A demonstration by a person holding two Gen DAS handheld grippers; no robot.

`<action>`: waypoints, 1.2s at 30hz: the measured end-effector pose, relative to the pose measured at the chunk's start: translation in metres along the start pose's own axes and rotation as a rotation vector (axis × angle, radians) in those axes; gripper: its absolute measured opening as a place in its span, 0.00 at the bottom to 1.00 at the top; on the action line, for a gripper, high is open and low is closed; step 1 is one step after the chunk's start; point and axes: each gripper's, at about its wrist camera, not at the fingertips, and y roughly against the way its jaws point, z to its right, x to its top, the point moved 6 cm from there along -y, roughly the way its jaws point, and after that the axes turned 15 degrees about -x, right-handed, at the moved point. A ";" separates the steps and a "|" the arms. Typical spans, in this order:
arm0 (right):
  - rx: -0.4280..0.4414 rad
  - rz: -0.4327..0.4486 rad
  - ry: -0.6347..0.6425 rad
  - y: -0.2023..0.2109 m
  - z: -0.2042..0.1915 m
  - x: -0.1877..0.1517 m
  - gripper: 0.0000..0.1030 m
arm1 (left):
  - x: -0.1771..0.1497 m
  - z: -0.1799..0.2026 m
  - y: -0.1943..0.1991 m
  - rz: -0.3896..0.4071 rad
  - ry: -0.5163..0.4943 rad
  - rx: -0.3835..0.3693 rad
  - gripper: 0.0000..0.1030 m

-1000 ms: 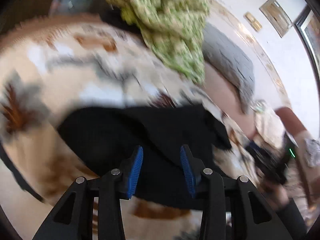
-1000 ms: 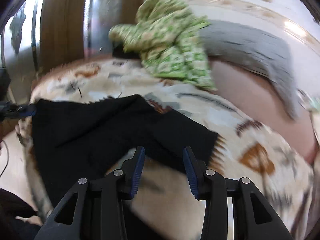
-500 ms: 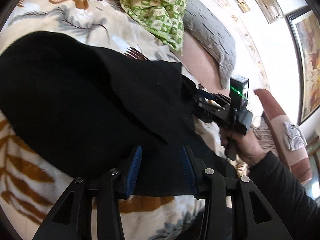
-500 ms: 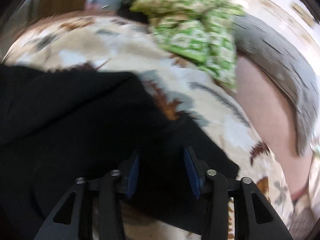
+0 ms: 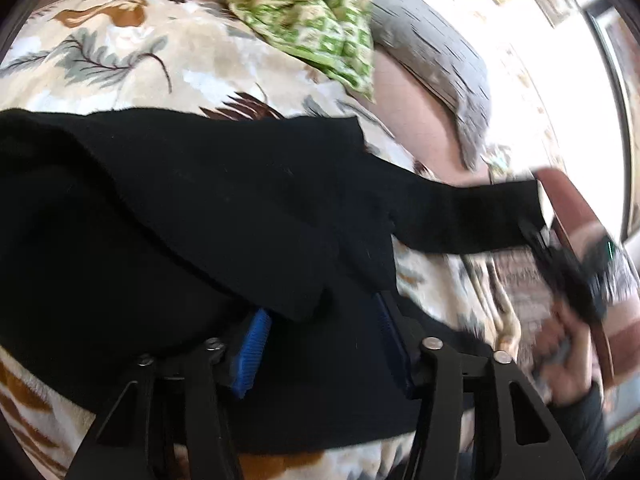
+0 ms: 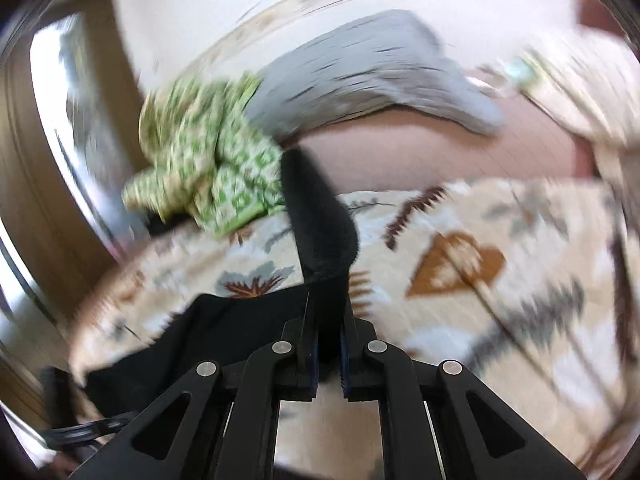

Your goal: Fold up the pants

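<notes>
The black pants lie on a patterned beige blanket. My left gripper is open, its blue pads low over the near part of the pants, with a fold of cloth draped over their tips. My right gripper is shut on the end of one black pant leg, which sticks up past the fingers. In the left wrist view that leg stretches right to the right gripper, held above the blanket.
A green patterned cloth and a grey pillow lie at the far side of the bed, on a pink sheet. A brown chair or frame stands at the right. A wooden door is at the left.
My right gripper has closed on the pant leg end and pulled it out to the right, off the blanket. My left gripper stays open over the pants and sank lower into the cloth.
</notes>
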 end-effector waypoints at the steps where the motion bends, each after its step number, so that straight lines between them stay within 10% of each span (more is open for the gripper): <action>1: 0.018 0.005 -0.049 0.007 0.014 -0.004 0.06 | 0.004 -0.007 0.001 0.008 0.022 0.046 0.13; 8: 0.071 -0.047 -0.290 0.009 0.079 -0.051 0.06 | 0.060 -0.007 0.050 0.162 0.091 0.045 0.04; 18: 0.002 0.075 -0.180 0.018 0.077 -0.033 0.06 | 0.173 -0.047 0.040 0.287 0.176 0.084 0.05; 24: -0.107 -0.061 -0.236 -0.028 0.104 -0.047 0.06 | 0.166 -0.102 0.019 0.240 0.362 0.102 0.14; 26: -0.119 -0.130 -0.297 -0.045 0.117 -0.059 0.06 | 0.162 -0.088 0.024 0.259 0.314 0.102 0.31; 36: -0.138 -0.275 -0.435 -0.066 0.150 -0.092 0.06 | 0.071 -0.013 -0.003 0.078 0.001 0.052 0.43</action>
